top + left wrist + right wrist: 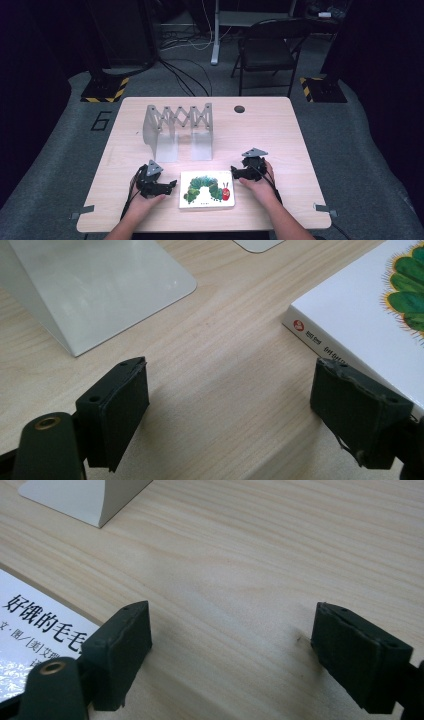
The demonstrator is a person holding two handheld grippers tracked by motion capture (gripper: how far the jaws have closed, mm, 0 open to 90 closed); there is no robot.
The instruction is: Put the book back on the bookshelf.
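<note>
Both pairs of jaws stand wide with only bare wood between them. The left gripper (172, 184) lies low on the table (280, 130), pointing at the left edge of the picture book (207, 190); its far pad (357, 407) sits just beside the book's spine. The right gripper (233, 172) points toward the book's upper right corner, close by. The book lies flat at the near middle of the table, cover up, long axis running left to right. Both hands rest on the tabletop, flanking it. Behind stands a grey folding rack (178, 130).
</note>
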